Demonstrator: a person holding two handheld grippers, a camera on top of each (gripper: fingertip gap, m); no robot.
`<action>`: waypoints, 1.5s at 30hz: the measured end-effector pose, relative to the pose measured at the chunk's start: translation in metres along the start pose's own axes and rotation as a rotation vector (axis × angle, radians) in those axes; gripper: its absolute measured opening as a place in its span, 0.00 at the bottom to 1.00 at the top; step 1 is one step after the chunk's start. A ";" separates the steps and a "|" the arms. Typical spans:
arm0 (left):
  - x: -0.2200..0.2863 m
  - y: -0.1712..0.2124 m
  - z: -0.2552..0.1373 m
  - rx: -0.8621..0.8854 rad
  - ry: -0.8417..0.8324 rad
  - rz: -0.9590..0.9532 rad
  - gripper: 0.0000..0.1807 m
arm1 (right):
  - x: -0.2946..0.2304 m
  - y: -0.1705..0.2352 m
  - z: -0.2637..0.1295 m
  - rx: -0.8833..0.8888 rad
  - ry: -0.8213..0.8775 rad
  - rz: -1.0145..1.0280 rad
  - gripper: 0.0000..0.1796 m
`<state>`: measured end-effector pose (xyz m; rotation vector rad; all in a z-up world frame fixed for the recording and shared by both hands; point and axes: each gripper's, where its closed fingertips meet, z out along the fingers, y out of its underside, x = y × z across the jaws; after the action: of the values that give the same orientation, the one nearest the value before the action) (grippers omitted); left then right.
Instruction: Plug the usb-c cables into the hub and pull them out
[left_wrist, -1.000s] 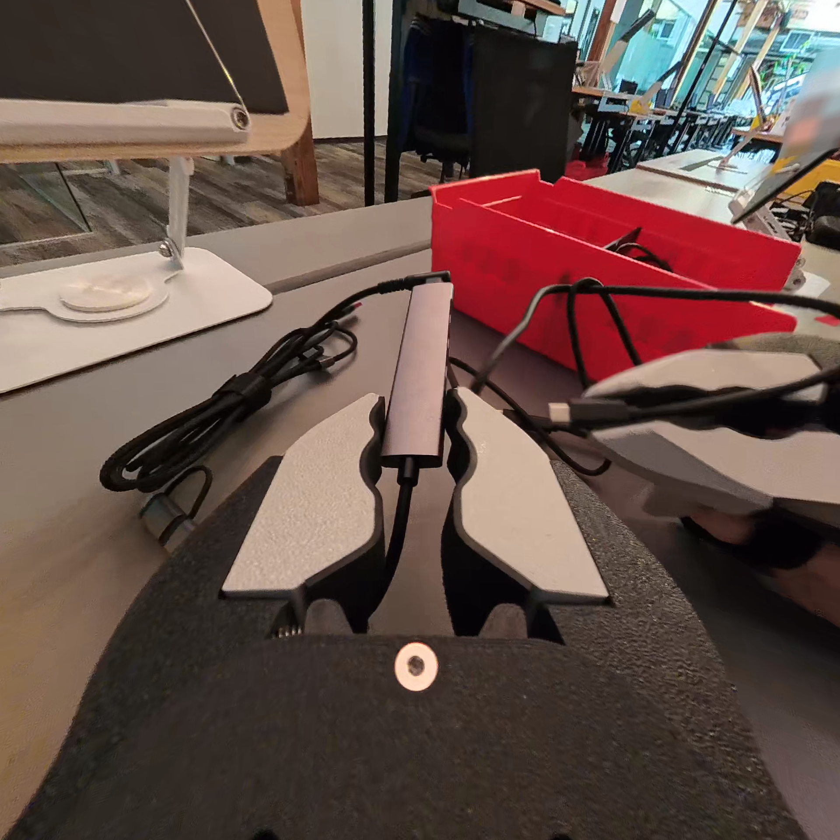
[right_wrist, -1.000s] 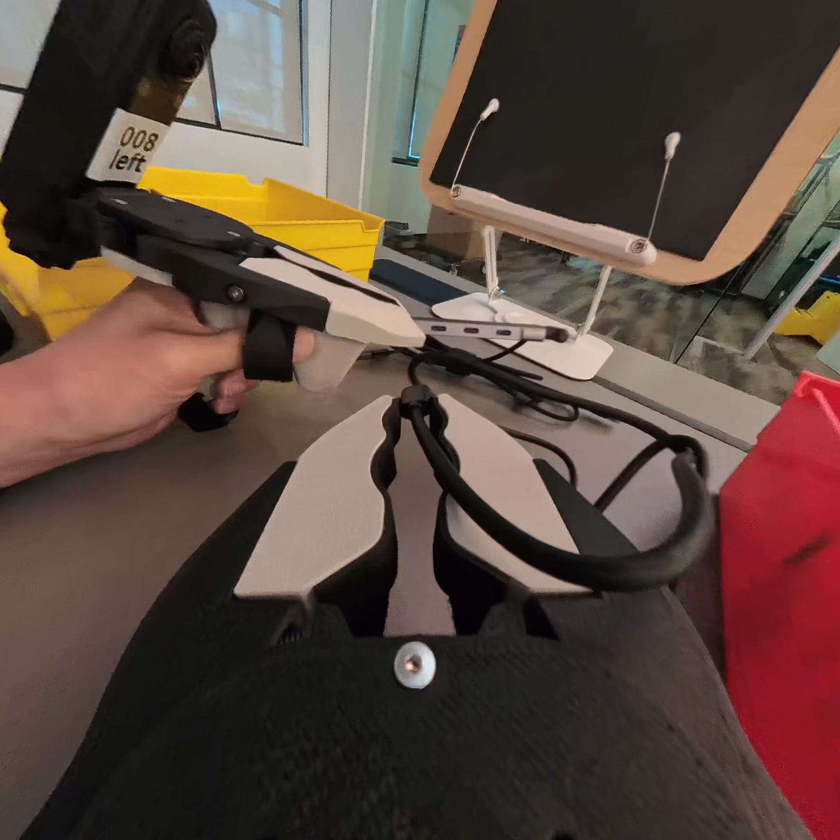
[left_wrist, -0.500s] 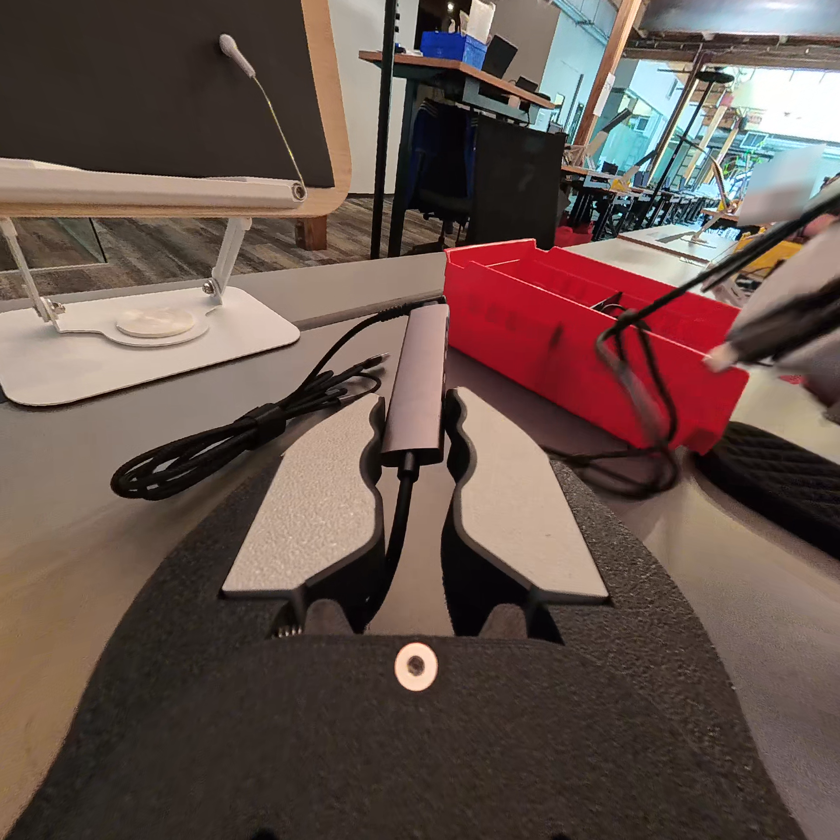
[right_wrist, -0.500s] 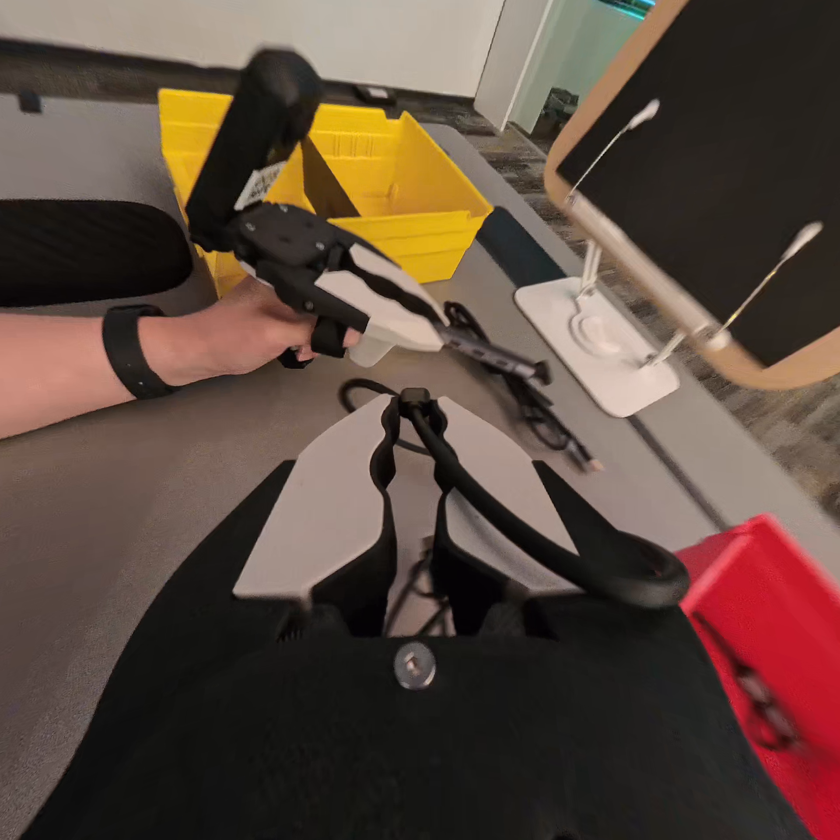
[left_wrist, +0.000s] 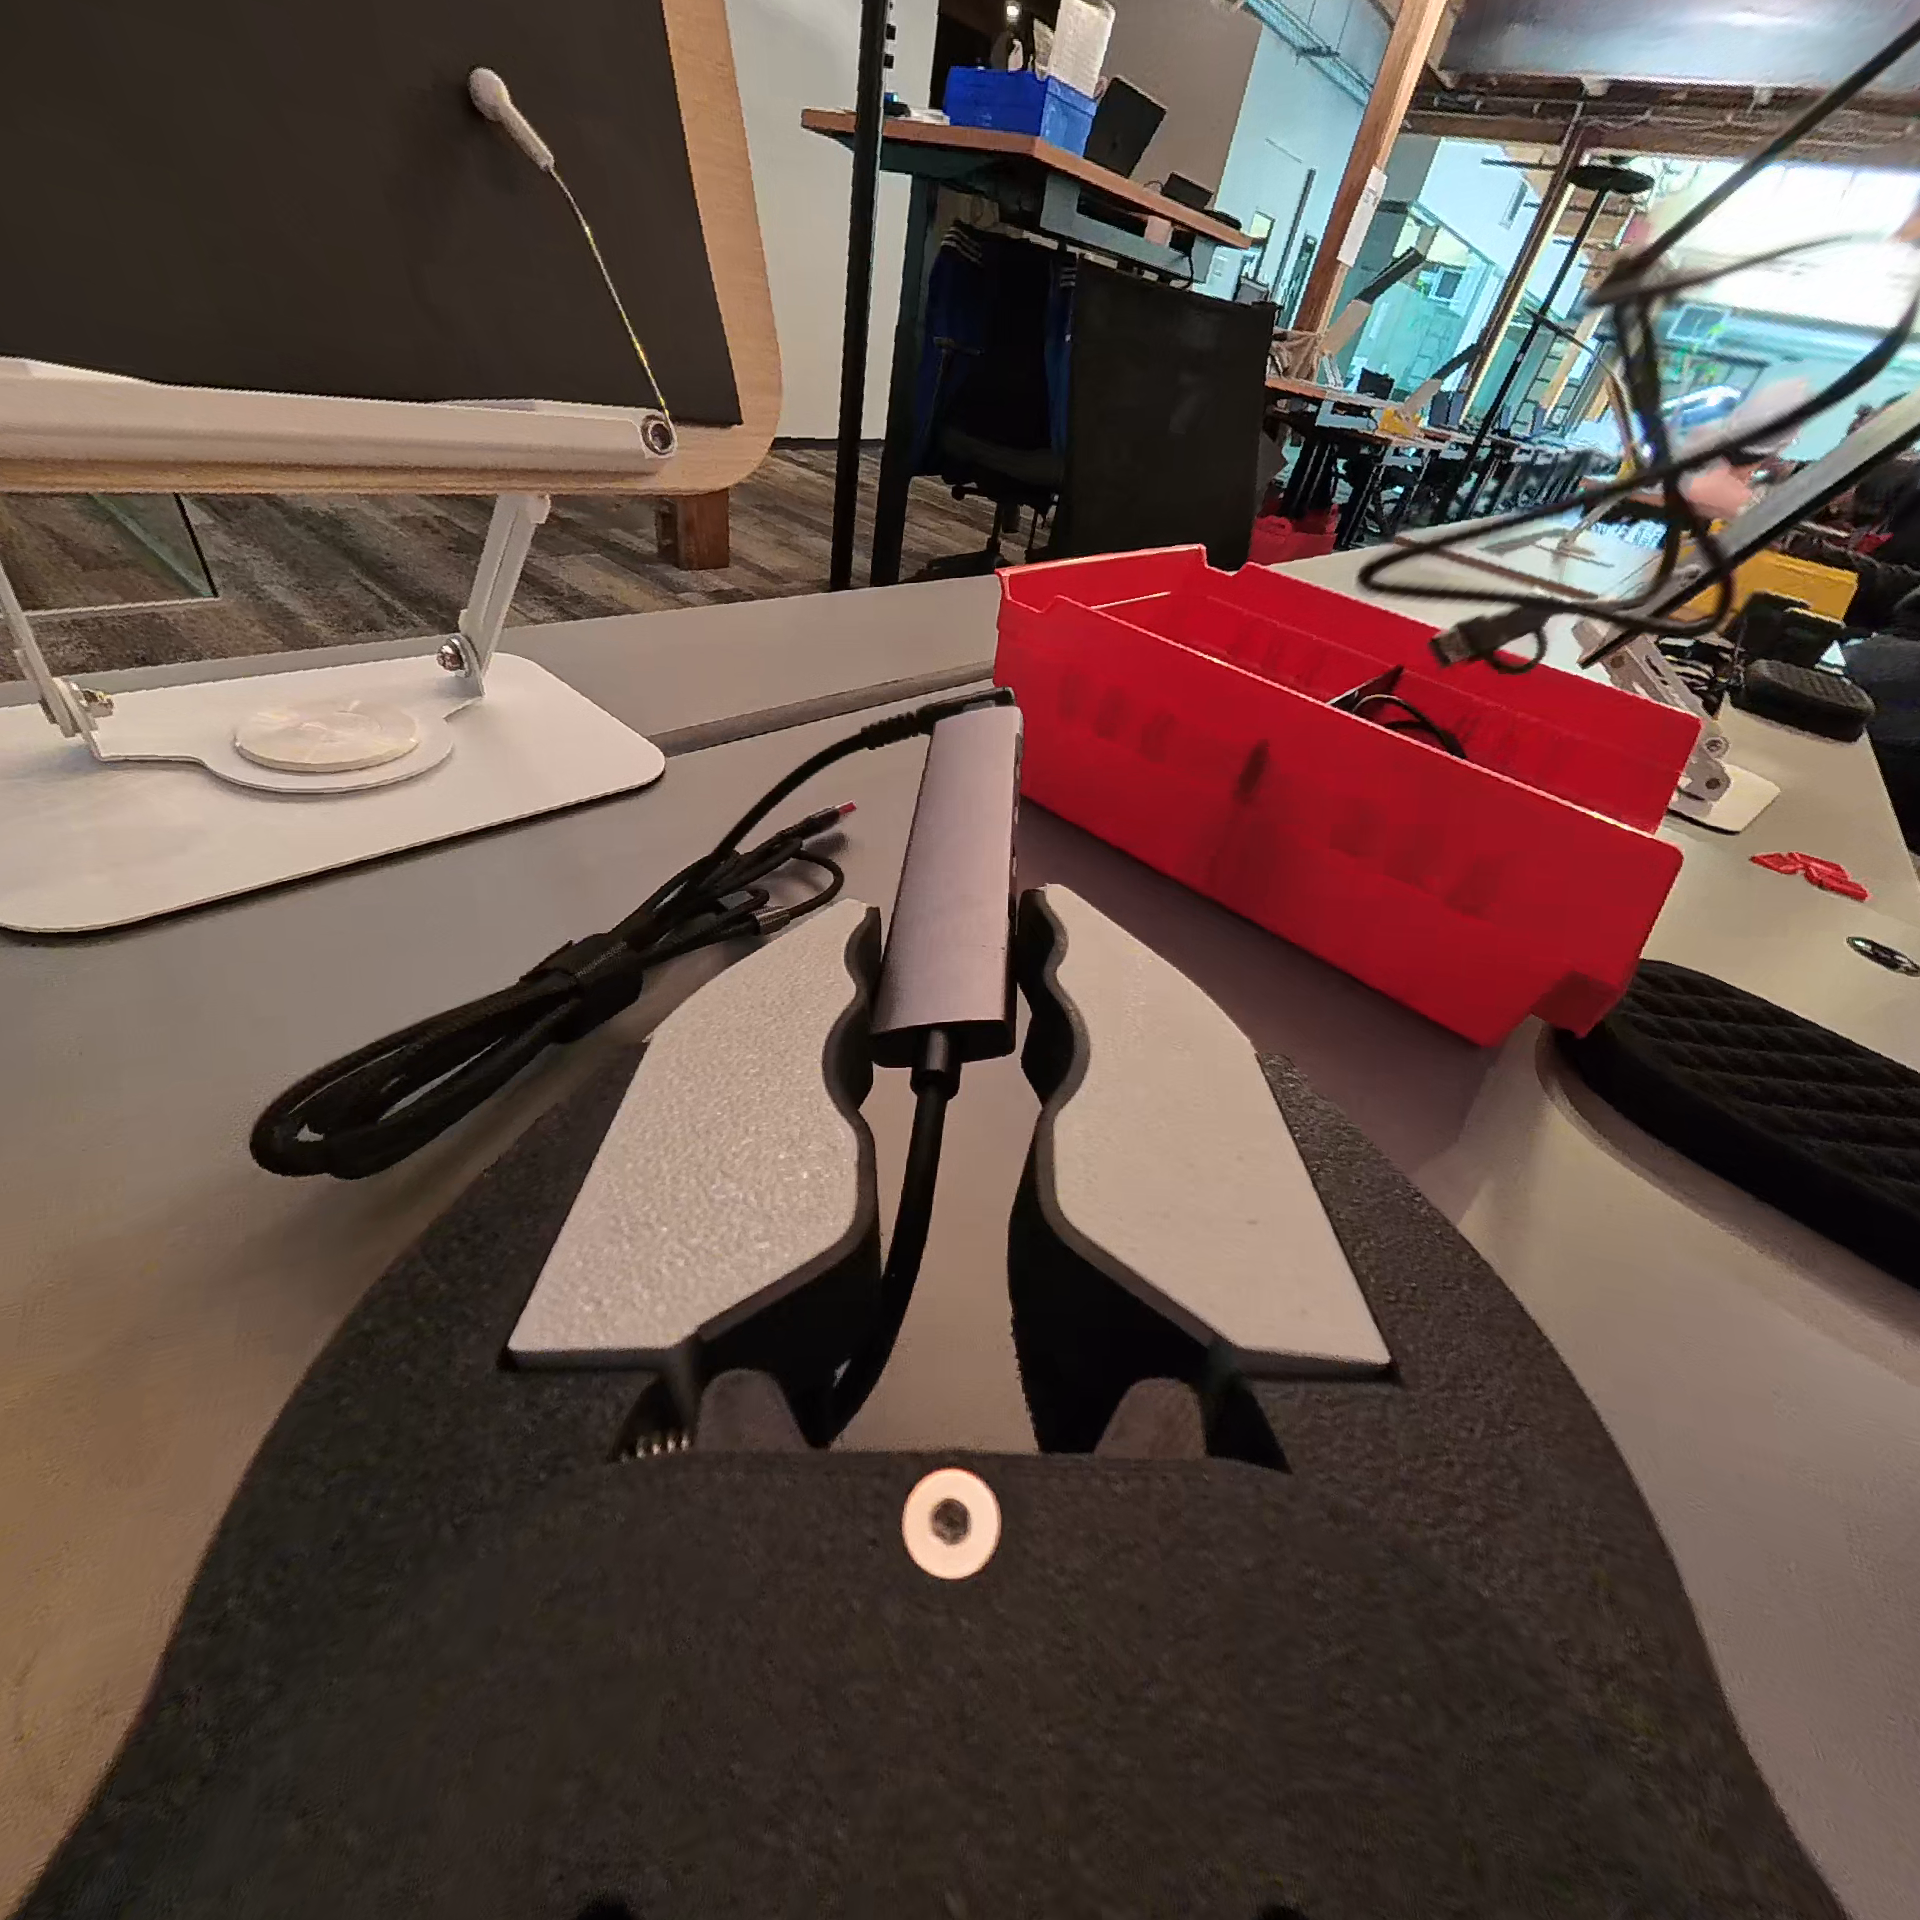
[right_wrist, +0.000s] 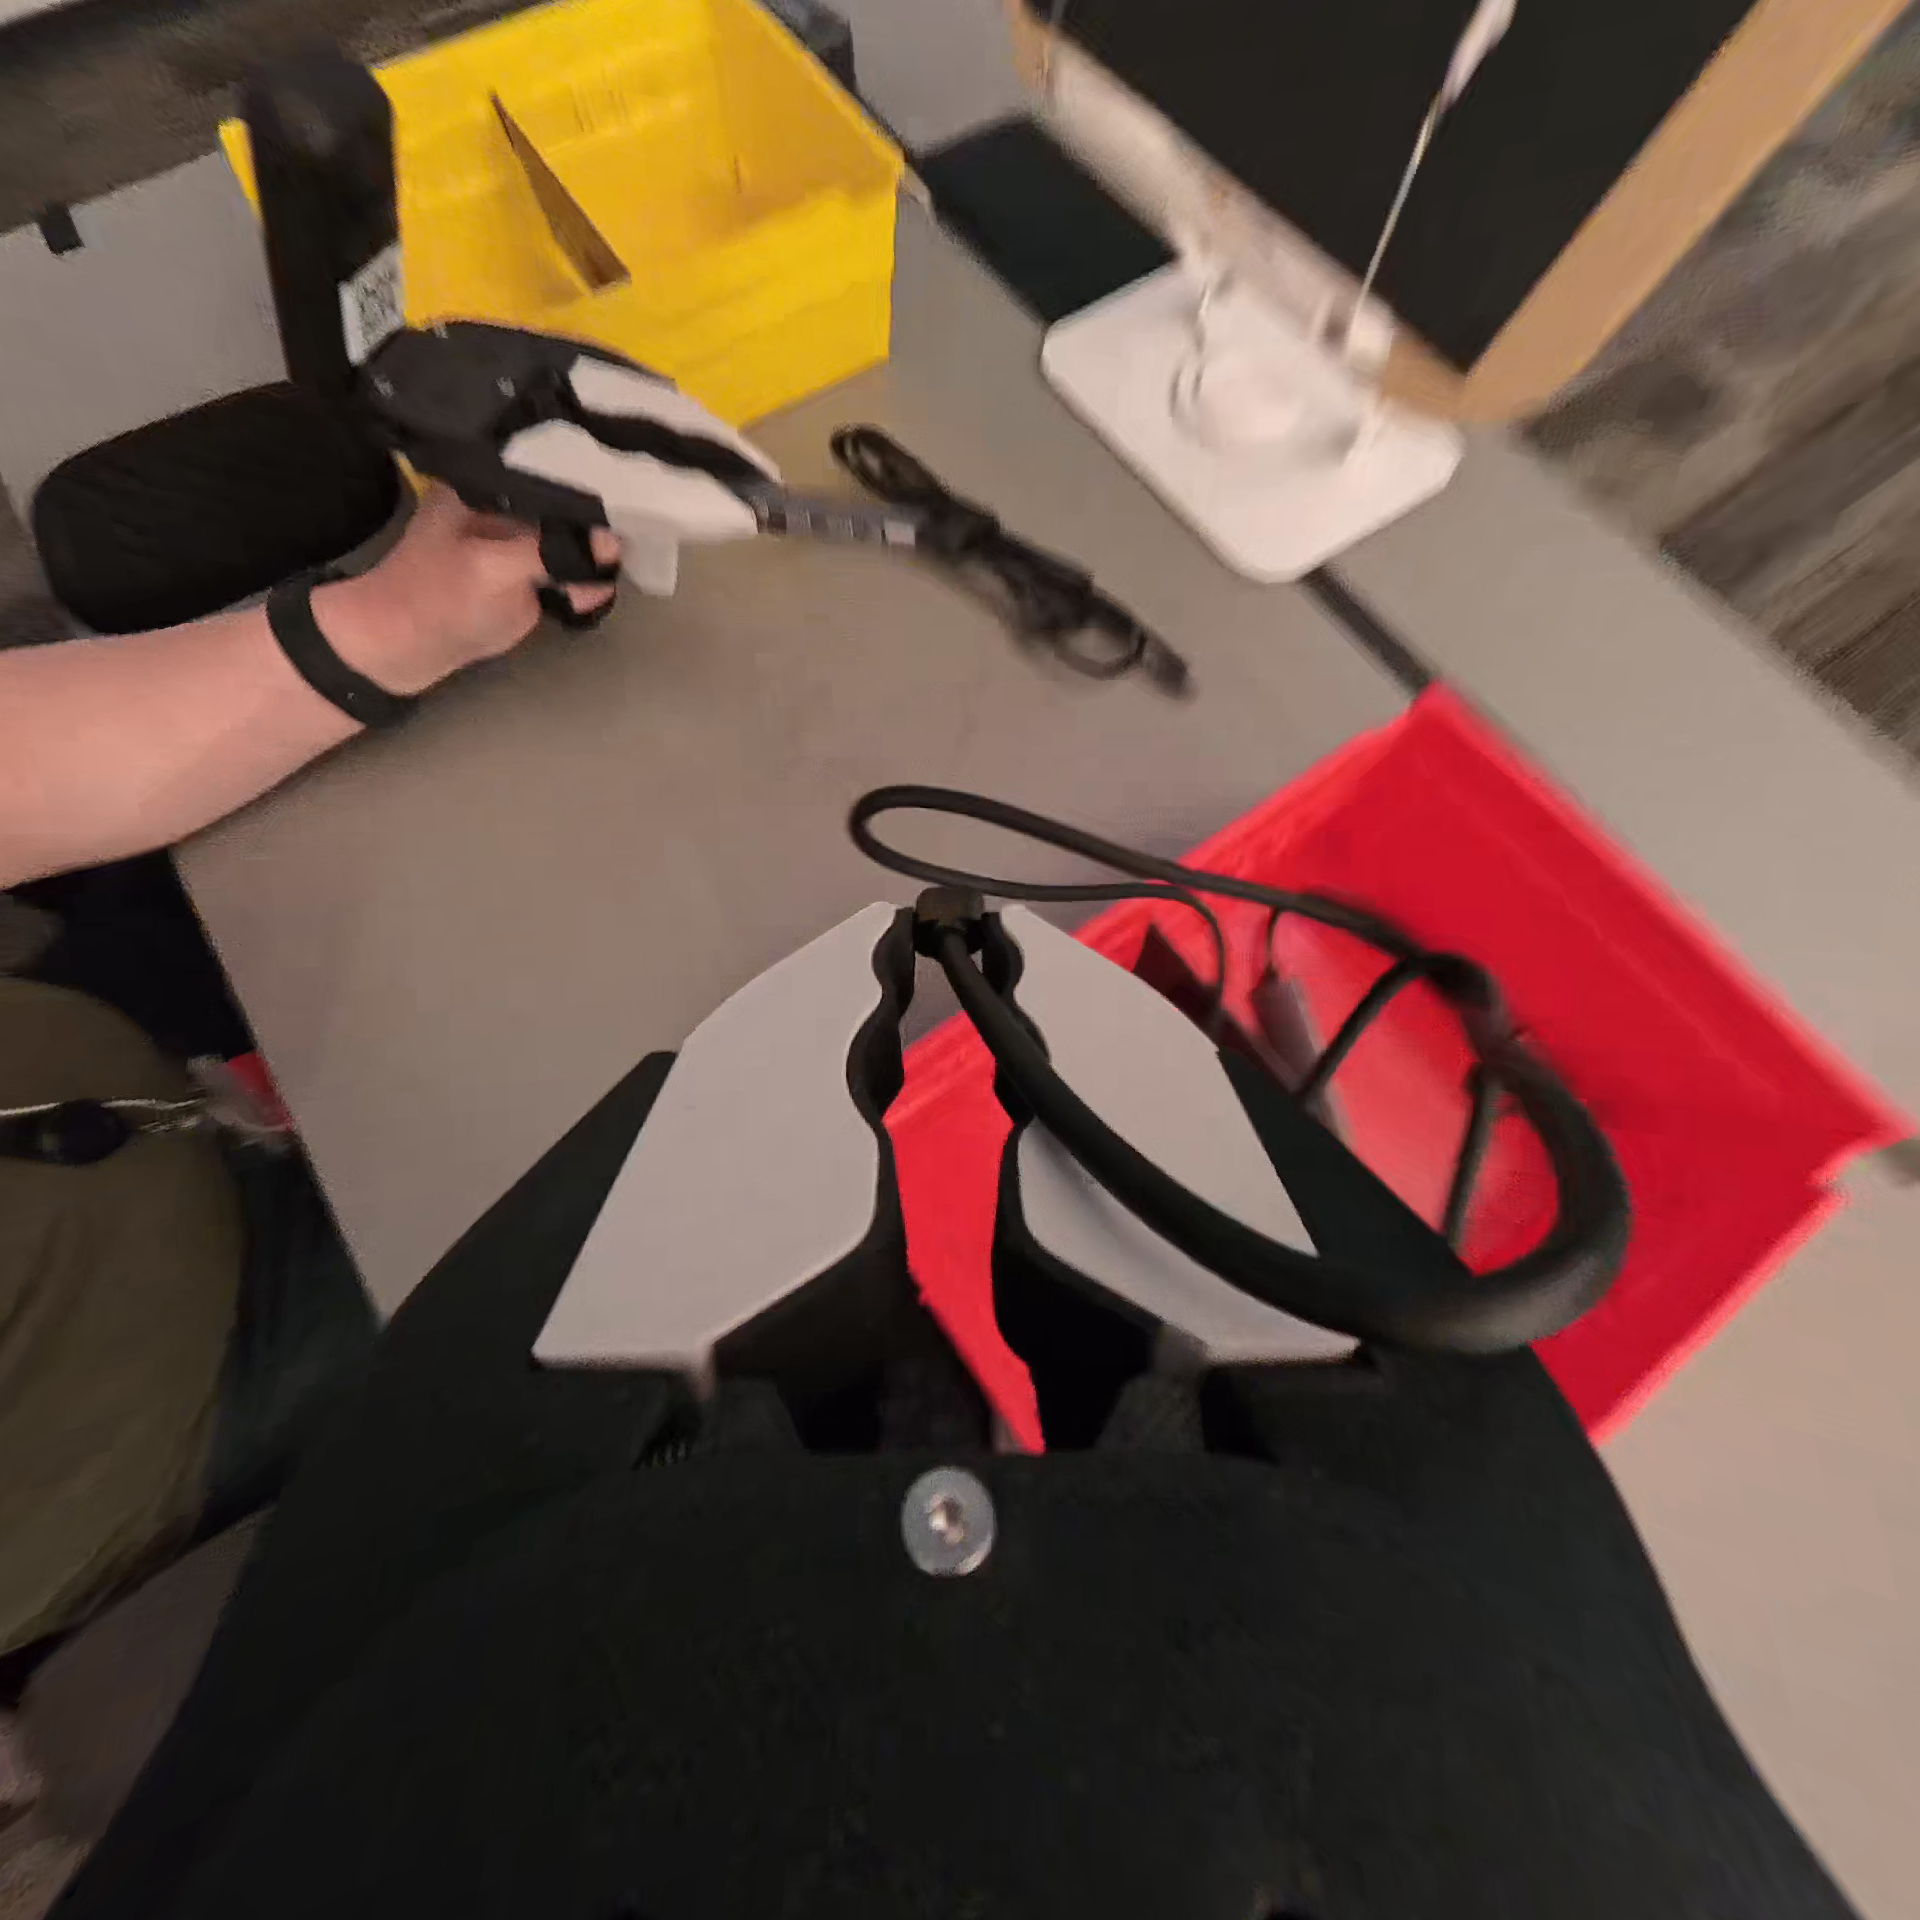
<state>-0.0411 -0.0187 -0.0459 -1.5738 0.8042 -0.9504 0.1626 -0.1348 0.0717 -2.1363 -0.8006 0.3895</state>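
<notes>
My left gripper is shut on the near end of a slim grey hub, which points away from me just above the table. The hub's own black lead runs back between the fingers. My right gripper is shut on the plug end of a black cable. It holds it high above the red bin, and the cable loops to the right. In the left wrist view that cable hangs at the upper right, with its free plug over the bin. The right wrist view shows the left gripper holding the hub.
A bundled black cable lies left of the hub. A white stand with a dark board is at the back left. The red bin holds another cable. A yellow bin and a black pad are behind the left hand. Tip to tip, the grippers are about 25 centimetres apart.
My right gripper has risen and swung away from the hub to above the red bin, carrying the black cable. My left gripper still holds the hub in about the same place.
</notes>
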 end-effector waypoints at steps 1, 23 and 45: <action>0.000 0.000 0.000 0.000 0.001 -0.001 0.14 | 0.005 0.017 0.006 -0.035 -0.039 0.063 0.07; 0.030 -0.016 -0.009 0.025 0.209 0.078 0.13 | 0.010 0.136 -0.008 -0.499 -0.282 0.584 0.19; 0.051 -0.027 -0.024 0.063 0.464 -0.079 0.13 | -0.072 -0.017 0.175 0.305 0.199 -0.428 0.20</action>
<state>-0.0385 -0.0690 -0.0084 -1.3535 1.0229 -1.4134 0.0115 -0.0719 -0.0250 -1.6380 -0.9833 0.0648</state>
